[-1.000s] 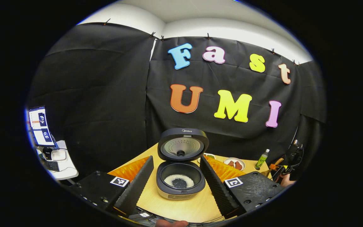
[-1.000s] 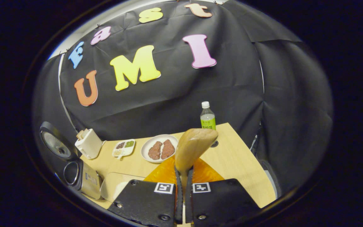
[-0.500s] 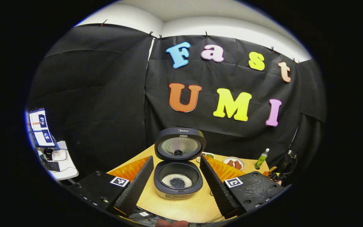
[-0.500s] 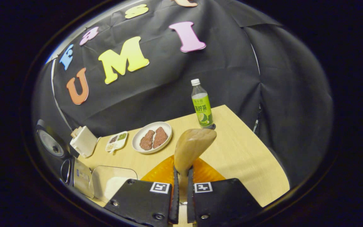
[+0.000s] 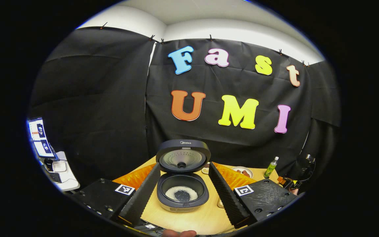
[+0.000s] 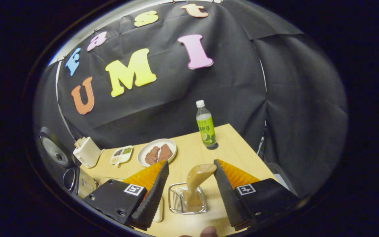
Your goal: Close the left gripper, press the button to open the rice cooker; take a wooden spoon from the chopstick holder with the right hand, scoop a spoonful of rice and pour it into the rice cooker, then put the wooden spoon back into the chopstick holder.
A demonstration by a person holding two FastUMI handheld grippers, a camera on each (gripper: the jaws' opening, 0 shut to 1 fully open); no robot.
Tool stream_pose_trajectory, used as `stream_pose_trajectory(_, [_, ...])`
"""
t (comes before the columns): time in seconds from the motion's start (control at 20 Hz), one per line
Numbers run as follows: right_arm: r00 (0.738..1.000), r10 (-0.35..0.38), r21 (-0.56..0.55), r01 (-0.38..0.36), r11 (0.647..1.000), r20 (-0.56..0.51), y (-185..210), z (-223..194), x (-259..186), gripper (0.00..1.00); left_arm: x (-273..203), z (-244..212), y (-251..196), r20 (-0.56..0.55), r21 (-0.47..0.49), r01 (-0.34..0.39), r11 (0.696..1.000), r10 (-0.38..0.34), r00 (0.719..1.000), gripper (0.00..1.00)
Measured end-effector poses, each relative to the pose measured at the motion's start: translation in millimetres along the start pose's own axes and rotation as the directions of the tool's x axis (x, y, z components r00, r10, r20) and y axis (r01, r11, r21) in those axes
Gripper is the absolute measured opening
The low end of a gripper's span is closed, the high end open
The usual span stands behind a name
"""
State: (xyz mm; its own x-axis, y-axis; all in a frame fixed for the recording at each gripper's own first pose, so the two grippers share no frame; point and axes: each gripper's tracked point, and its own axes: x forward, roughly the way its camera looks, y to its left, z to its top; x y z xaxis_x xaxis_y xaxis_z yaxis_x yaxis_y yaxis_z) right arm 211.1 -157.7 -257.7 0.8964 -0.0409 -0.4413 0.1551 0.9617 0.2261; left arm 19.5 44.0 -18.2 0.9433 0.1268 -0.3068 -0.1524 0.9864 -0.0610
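Right gripper view, near to far: right gripper [image 6: 189,194] w/ fingers spread wide apart, gripping nothing; between them, the wire chopstick holder [image 6: 187,199] stands on the table [image 6: 242,158], w/ the wooden spoon [image 6: 197,184] standing in it, bowl end up and leaning to the right, free of both fingers; a clear container [image 6: 159,205] lies just left of the holder, partly hidden by the left-hand finger; a fingertip [image 6: 209,231] of the person shows at the bottom edge. Farther back: a white plate [image 6: 157,153] w/ two brown pieces, a small divided dish [image 6: 121,154] beside it, a white box-shaped item [image 6: 87,152] at the table's rear left; a green-labelled bottle [image 6: 206,126] stands upright near the far edge. The rice cooker [image 6: 77,177] sits at the far left, lid raised.

Left gripper view, near to far: left gripper [image 5: 183,194] also spread apart, framing the rice cooker [image 5: 182,192]; lid [image 5: 183,159] upright, a ring of white rice [image 5: 182,193] in the inner pot; plate, bottle and the other gripper [image 5: 288,182] farther right; a monitor [image 5: 39,138] on a side desk at the far left.
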Motion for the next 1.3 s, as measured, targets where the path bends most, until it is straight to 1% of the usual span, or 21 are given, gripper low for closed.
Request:
stream_pose_trajectory(0.05, [1.0, -0.002, -0.012, 0.002, 1.0, 0.026, -0.5, 11.0, -7.3, 0.9, 4.6, 4.6, 0.2, 0.006, -0.004, 0.0, 1.0, 0.0, 1.0, 0.95])
stream_pose_trajectory(0.1, [0.999, 0.001, -0.022, 0.0, 1.0, 0.048, 1.1, 22.1, -16.7, 0.96, 8.1, 9.2, 0.5, 0.013, -0.008, 0.002, 1.0, -0.001, 1.0, 0.95])
stream_pose_trajectory(0.15, [0.998, 0.006, -0.032, -0.004, 0.999, 0.07, 3.5, 32.6, -25.7, 0.97, 12.3, 17.0, -0.7, 0.023, -0.006, 0.006, 1.0, -0.006, 1.0, 0.95])
stream_pose_trajectory(0.25, [0.993, 0.014, -0.064, -0.007, 0.998, 0.114, 7.8, 53.0, -46.6, 0.96, 22.7, 34.0, -3.6, 0.05, 0.006, 0.015, 1.0, -0.016, 0.999, 0.95])
stream_pose_trajectory(0.3, [0.99, 0.019, -0.08, -0.008, 0.997, 0.136, 10.3, 63.3, -57.1, 0.98, 28.1, 42.9, -5.0, 0.064, 0.013, 0.022, 1.0, -0.023, 0.998, 0.95])
stream_pose_trajectory(0.35, [0.987, 0.024, -0.097, -0.008, 0.995, 0.158, 13.7, 72.2, -68.0, 0.97, 34.3, 51.0, -7.2, 0.075, 0.018, 0.03, 0.999, -0.031, 0.997, 0.95])
stream_pose_trajectory(0.4, [0.984, 0.03, -0.109, -0.011, 0.994, 0.177, 16.2, 81.0, -79.3, 0.99, 39.5, 56.4, -9.7, 0.081, 0.021, 0.036, 0.999, -0.037, 0.996, 0.95])
stream_pose_trajectory(0.5, [0.977, 0.036, -0.13, -0.008, 0.992, 0.212, 19.3, 95.8, -100.4, 1.0, 53.1, 65.3, -12.2, 0.085, 0.023, 0.044, 0.999, -0.045, 0.995, 0.95])
stream_pose_trajectory(0.7, [0.965, 0.032, -0.117, -0.002, 0.993, 0.26, 18.3, 116.9, -137.3, 1.0, 82.4, 83.4, -10.6, 0.071, 0.012, 0.039, 0.999, -0.04, 0.997, 0.95])
stream_pose_trajectory(0.85, [0.958, 0.025, -0.121, 0.01, 0.993, 0.284, 14.0, 126.4, -160.4, 1.0, 115.4, 84.5, -12.7, 0.018, -0.012, 0.04, 0.999, -0.04, 0.999, 0.95])
stream_pose_trajectory(1.05, [0.957, 0.005, -0.125, 0.032, 0.992, 0.289, 5.8, 125.8, -183.6, 0.99, 160.6, 70.7, -12.2, -0.074, -0.006, 0.031, 1.0, -0.031, 0.997, 0.95])
stream_pose_trajectory(1.3, [0.964, -0.023, -0.113, 0.054, 0.992, 0.264, -4.3, 114.0, -201.5, 0.99, 209.6, 45.7, 0.2, -0.192, 0.002, -0.009, 1.0, 0.009, 0.981, 0.95])
